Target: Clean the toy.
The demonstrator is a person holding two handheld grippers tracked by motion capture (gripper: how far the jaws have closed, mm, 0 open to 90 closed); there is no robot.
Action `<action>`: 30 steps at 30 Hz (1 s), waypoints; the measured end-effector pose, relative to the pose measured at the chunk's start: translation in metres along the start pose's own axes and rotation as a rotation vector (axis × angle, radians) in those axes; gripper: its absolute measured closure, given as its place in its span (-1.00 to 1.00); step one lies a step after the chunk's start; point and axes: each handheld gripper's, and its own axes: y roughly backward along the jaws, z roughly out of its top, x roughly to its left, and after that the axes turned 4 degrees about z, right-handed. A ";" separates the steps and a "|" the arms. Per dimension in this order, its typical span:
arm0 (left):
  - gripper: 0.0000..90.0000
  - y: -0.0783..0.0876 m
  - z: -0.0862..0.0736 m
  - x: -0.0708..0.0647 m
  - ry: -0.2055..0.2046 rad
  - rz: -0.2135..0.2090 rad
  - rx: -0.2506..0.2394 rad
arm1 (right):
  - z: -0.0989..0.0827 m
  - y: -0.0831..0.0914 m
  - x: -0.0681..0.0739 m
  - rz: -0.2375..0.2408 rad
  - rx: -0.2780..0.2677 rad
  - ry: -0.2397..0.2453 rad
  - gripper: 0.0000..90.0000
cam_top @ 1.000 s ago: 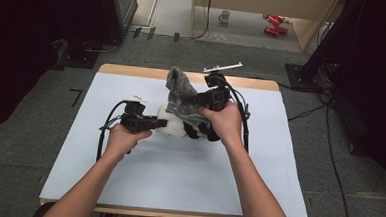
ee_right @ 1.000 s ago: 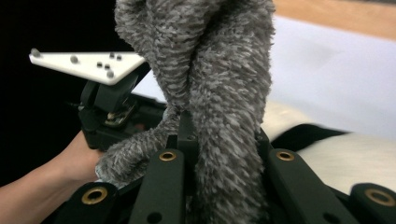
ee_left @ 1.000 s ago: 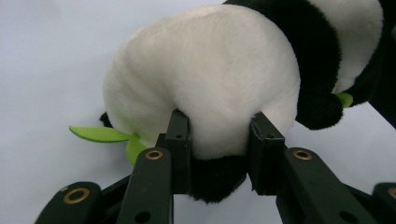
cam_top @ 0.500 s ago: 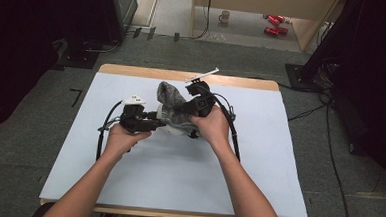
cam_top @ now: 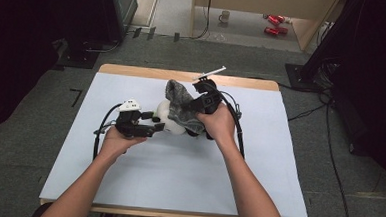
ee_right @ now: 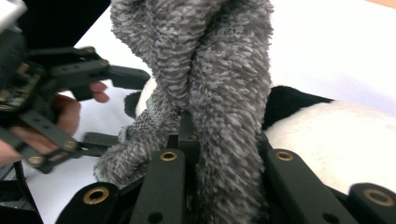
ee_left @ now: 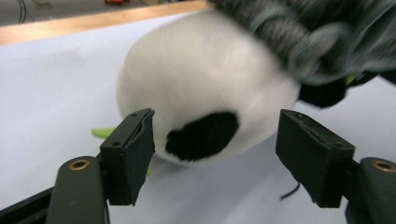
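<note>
A white and black panda plush [cam_top: 166, 118] lies on the white table sheet [cam_top: 127, 185]. A grey fuzzy cloth [cam_top: 178, 105] is draped over its right side. My right gripper [cam_top: 195, 112] is shut on that cloth [ee_right: 215, 70], which bunches up between its jaws [ee_right: 219, 163], with the panda [ee_right: 336, 135] just behind. My left gripper [cam_top: 152, 124] has just been opening. Its pads stand apart on either side of the panda's white end [ee_left: 205, 88] without pressing on it. The left gripper [ee_left: 215, 144] points at a black patch on the plush.
A thin green piece [ee_left: 102, 133] pokes out from under the plush. Cables loop from both grippers across the sheet [cam_top: 237, 131]. The table's wooden far edge [cam_top: 133, 71] borders carpet; a mug [cam_top: 226, 15] and red items [cam_top: 273, 23] lie on the floor beyond.
The left gripper's jaws have spread apart off the plush. The right hand has carried the grey cloth a little left and lower, onto the panda.
</note>
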 end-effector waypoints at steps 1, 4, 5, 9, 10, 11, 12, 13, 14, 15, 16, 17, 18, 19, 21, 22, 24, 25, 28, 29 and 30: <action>-0.40 -0.005 -0.002 0.001 0.003 0.008 0.010 | 0.000 0.000 0.000 0.000 0.000 -0.005 0.70; -0.42 -0.016 -0.007 -0.001 -0.021 0.026 -0.002 | 0.001 -0.001 -0.001 0.003 0.000 -0.001 0.70; -0.42 -0.018 -0.007 -0.002 -0.022 0.024 -0.015 | 0.001 -0.001 -0.001 0.005 0.002 -0.006 0.70; -0.27 -0.022 -0.008 -0.001 -0.001 0.015 -0.039 | 0.001 -0.001 -0.002 0.005 -0.005 -0.018 0.70; -0.21 -0.023 -0.008 -0.001 0.001 0.021 -0.044 | 0.001 -0.001 -0.002 0.006 -0.006 -0.020 0.70; -0.10 -0.023 -0.008 -0.002 0.003 0.023 -0.043 | 0.002 -0.001 -0.002 0.008 -0.006 -0.023 0.70; -0.02 -0.023 -0.008 -0.003 0.005 0.029 -0.044 | 0.002 -0.001 -0.002 0.010 -0.009 -0.028 0.70; 0.05 -0.022 -0.007 -0.003 0.008 0.035 -0.046 | 0.003 -0.002 -0.002 0.013 -0.013 -0.032 0.70; 0.14 -0.022 -0.007 -0.003 0.021 0.035 -0.046 | 0.004 -0.002 0.000 0.016 -0.017 -0.036 0.70; 0.20 -0.021 -0.006 -0.003 0.030 0.035 -0.049 | 0.005 -0.002 0.002 0.020 -0.025 -0.030 0.70; 0.25 -0.021 -0.006 -0.004 0.029 0.036 -0.055 | 0.007 -0.002 0.005 0.026 -0.028 -0.027 0.70; 0.28 -0.020 -0.006 -0.005 0.026 0.036 -0.059 | 0.009 -0.002 0.010 0.033 -0.033 -0.018 0.70; 0.31 -0.020 -0.005 -0.005 0.025 0.033 -0.059 | 0.010 -0.003 0.013 0.038 -0.033 -0.014 0.70; 0.34 -0.019 -0.005 -0.006 0.024 0.032 -0.062 | 0.012 -0.005 0.016 0.050 -0.037 -0.006 0.70; 0.39 -0.017 -0.004 -0.008 0.034 0.024 -0.066 | 0.016 -0.010 0.025 0.072 -0.040 0.010 0.70; 0.40 -0.016 -0.003 -0.009 0.037 0.023 -0.070 | 0.017 -0.013 0.027 0.080 -0.039 0.017 0.70; 0.43 -0.014 -0.002 -0.010 0.040 0.023 -0.069 | 0.019 -0.020 0.032 0.083 -0.016 0.023 0.70; 0.44 -0.013 -0.001 -0.009 0.050 0.017 -0.061 | 0.019 -0.022 0.032 0.078 -0.011 0.029 0.70; 0.46 -0.013 -0.001 -0.008 0.063 0.011 -0.049 | 0.019 -0.024 0.028 0.060 0.007 0.031 0.70; 0.46 -0.013 -0.001 -0.009 0.065 0.011 -0.048 | 0.019 -0.024 0.027 0.054 0.010 0.036 0.70; 0.47 -0.014 -0.001 -0.009 0.068 0.012 -0.049 | 0.019 -0.023 0.025 0.041 0.014 0.047 0.70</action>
